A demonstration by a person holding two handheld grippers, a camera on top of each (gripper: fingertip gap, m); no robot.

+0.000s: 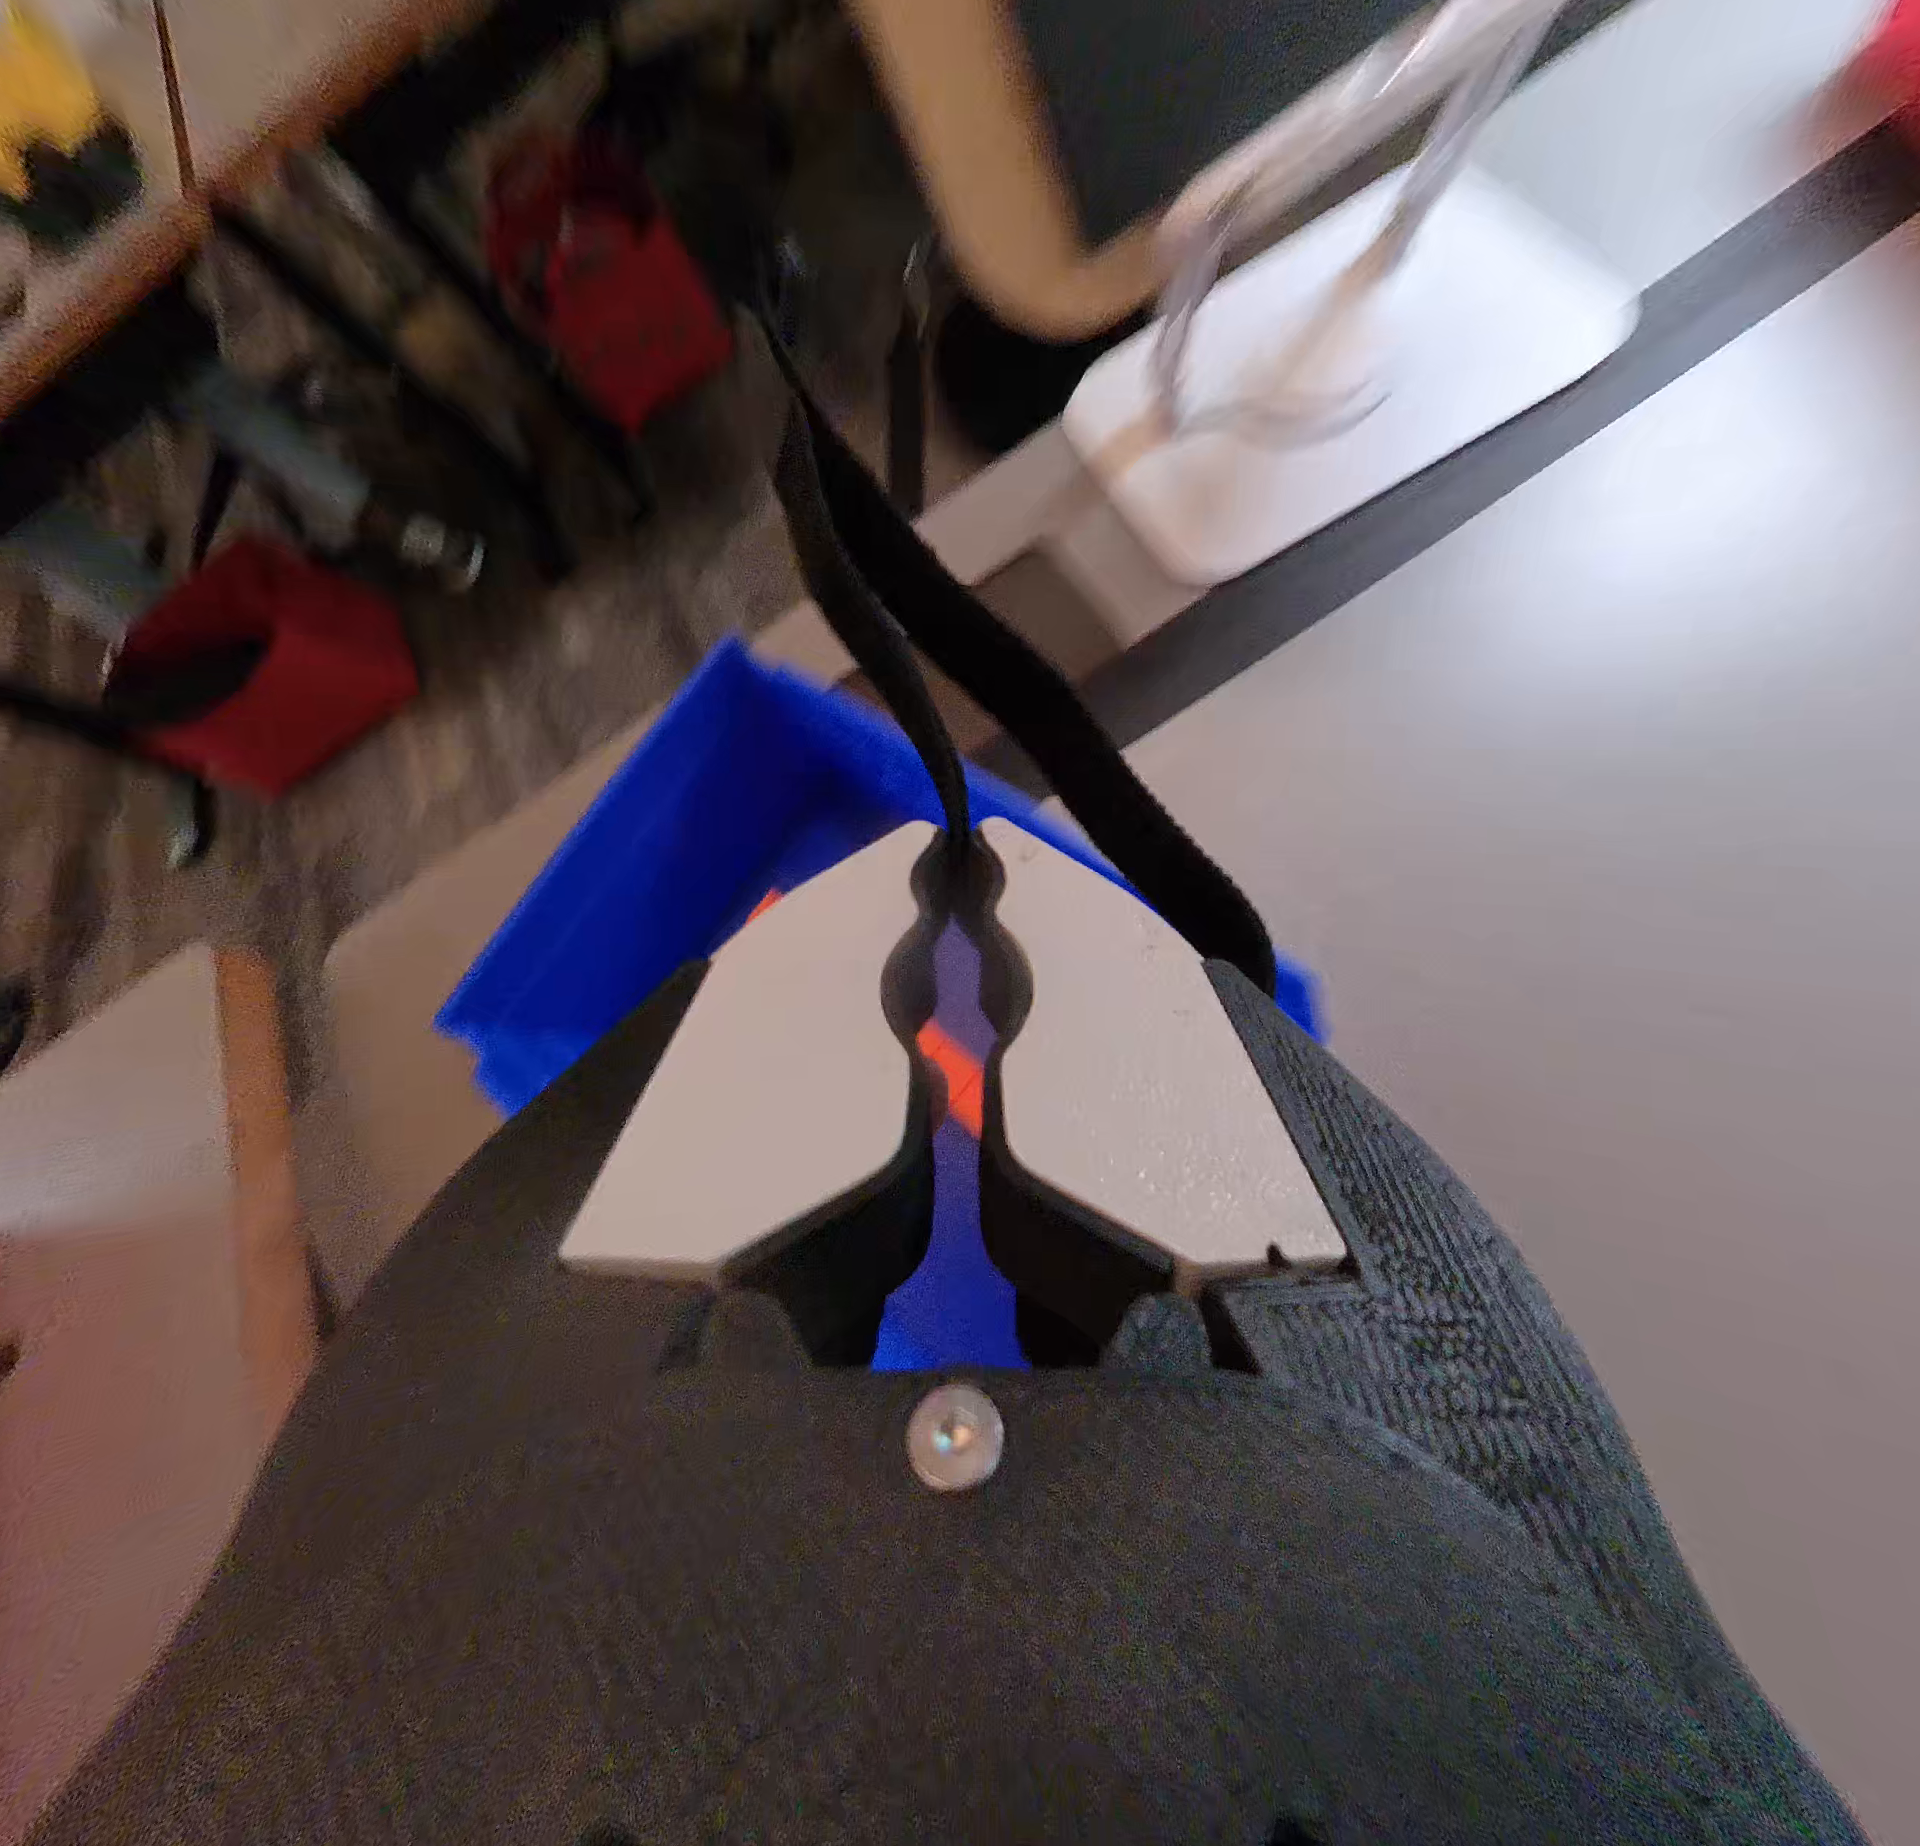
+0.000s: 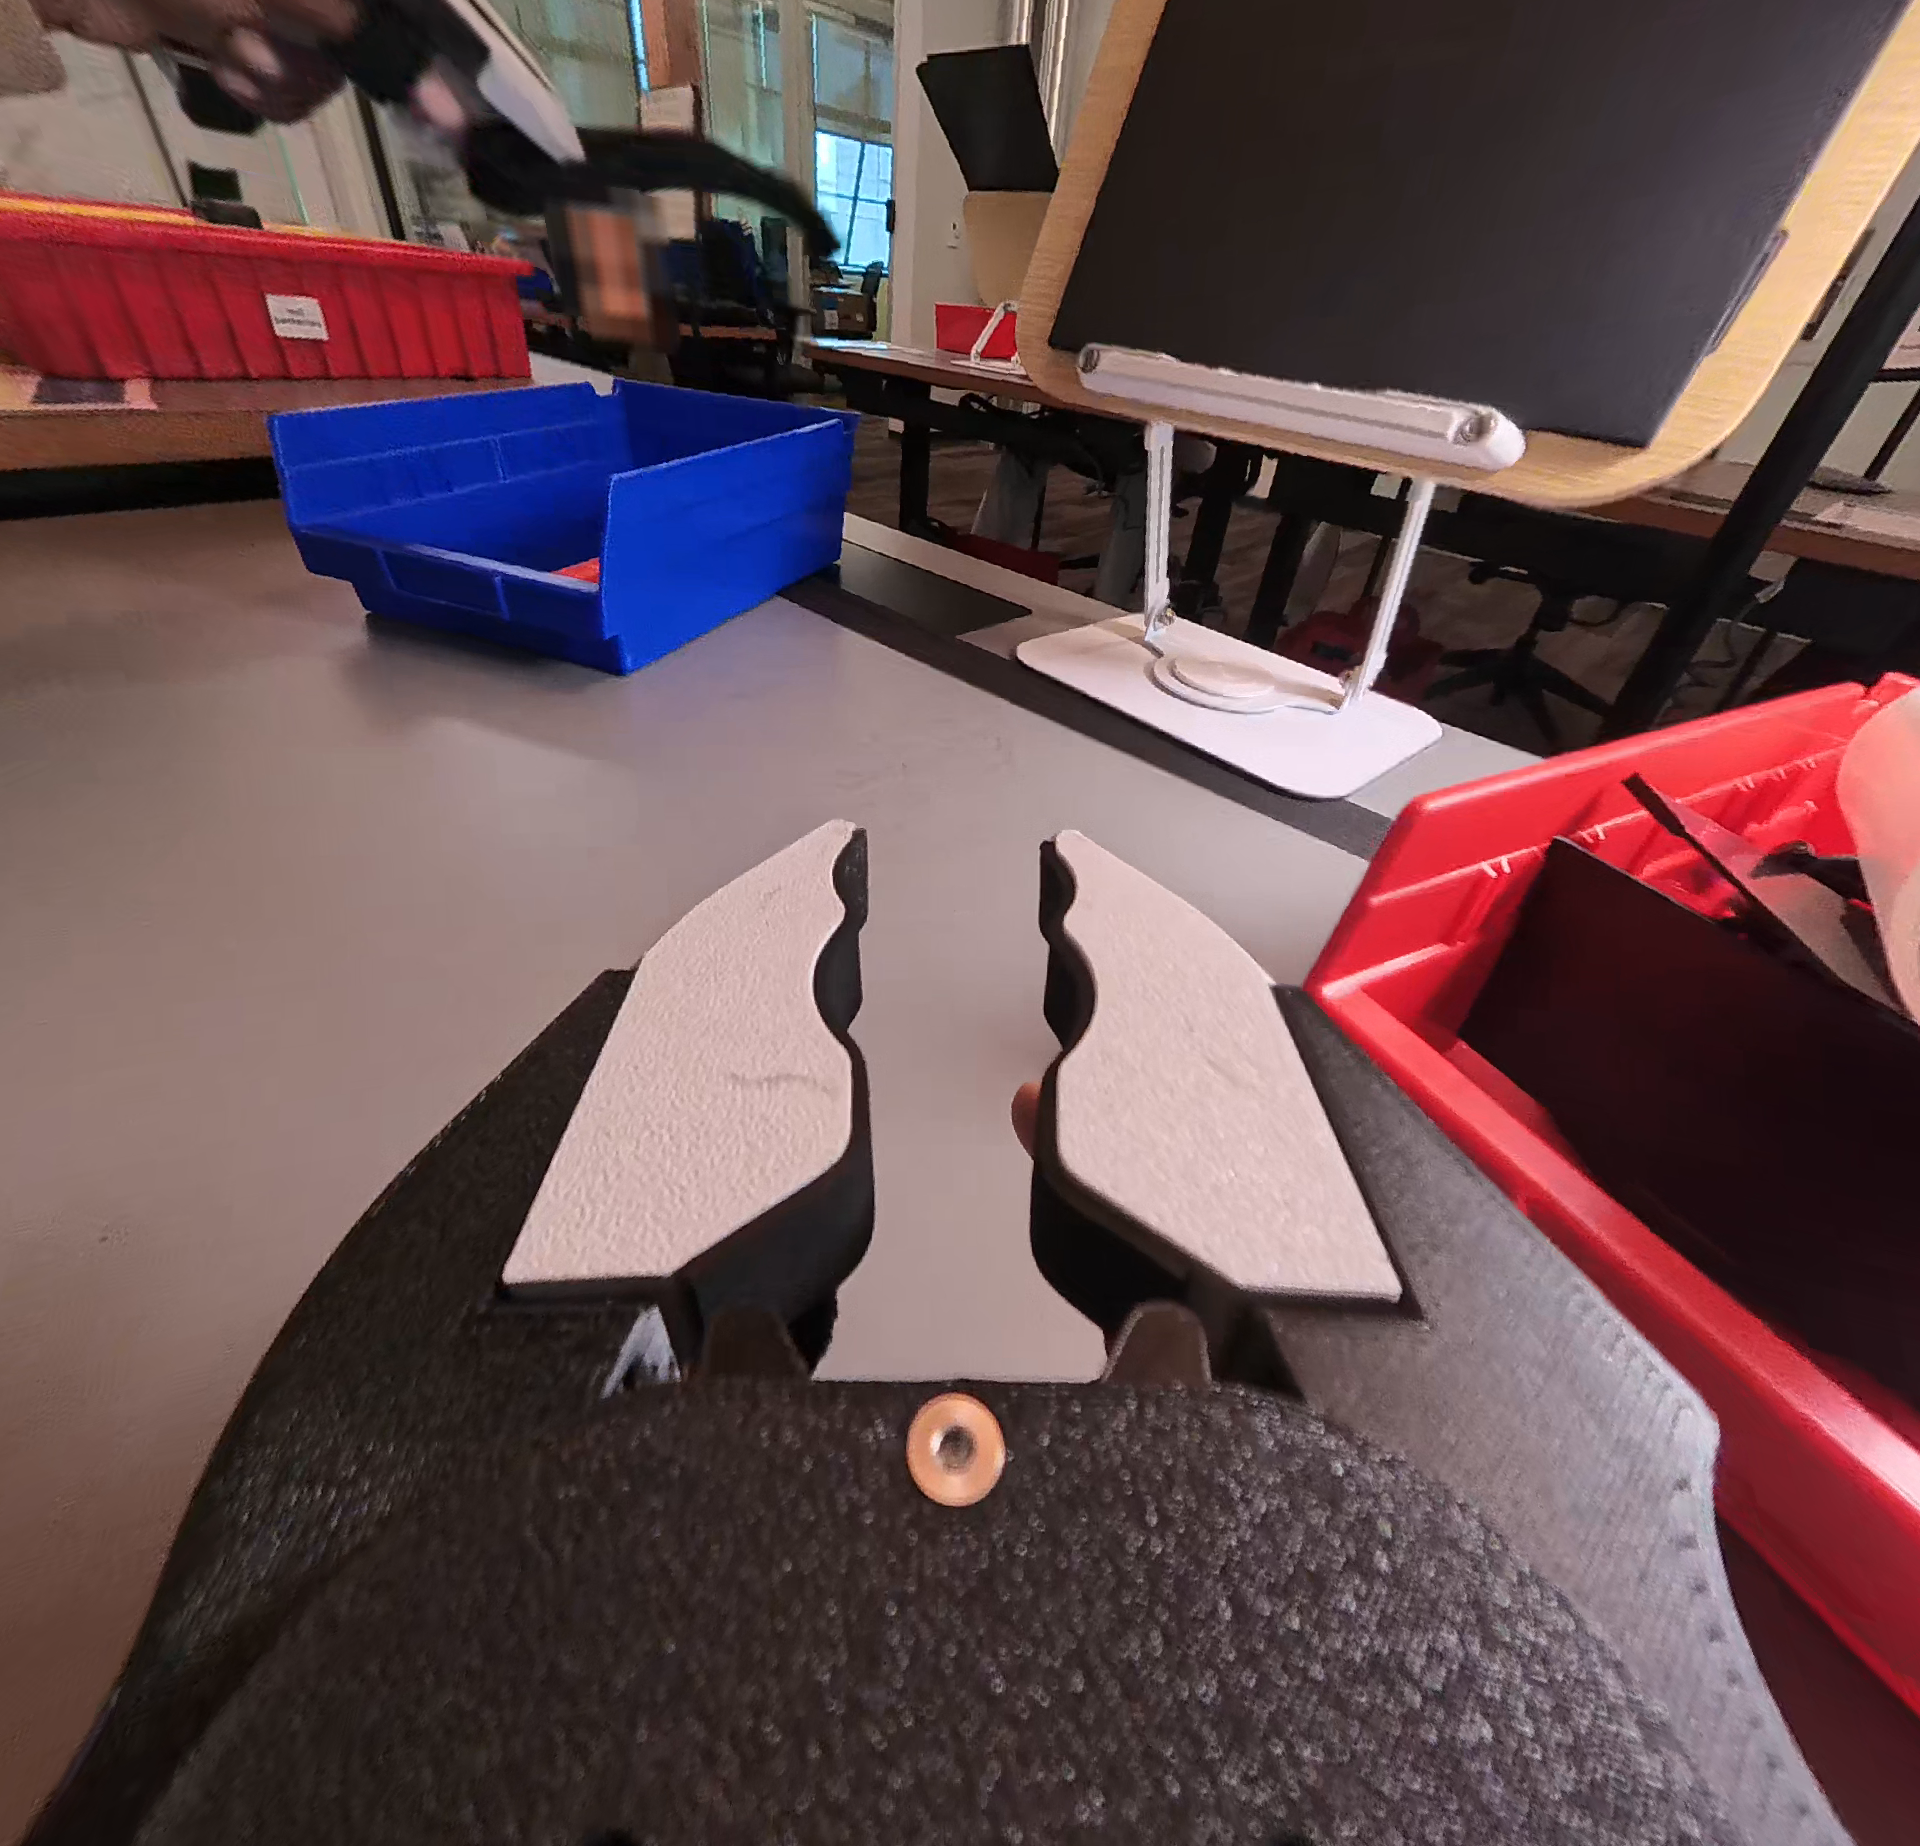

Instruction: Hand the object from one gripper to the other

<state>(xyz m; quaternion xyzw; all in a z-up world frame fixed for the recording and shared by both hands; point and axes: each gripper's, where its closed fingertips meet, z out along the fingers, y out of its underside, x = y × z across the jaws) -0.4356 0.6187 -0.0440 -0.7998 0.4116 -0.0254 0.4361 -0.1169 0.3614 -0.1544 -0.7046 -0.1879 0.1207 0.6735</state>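
- Our left gripper has its jaws pinching a black strap, held in the air above the blue bin (the view is blurred).
- Our right gripper waits with jaws spread over the grey surface, beside a red bin.

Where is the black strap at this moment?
The black strap is pinched at the tips of the left tongs, held in the air over the blue bin; the right wrist view shows it upper left.
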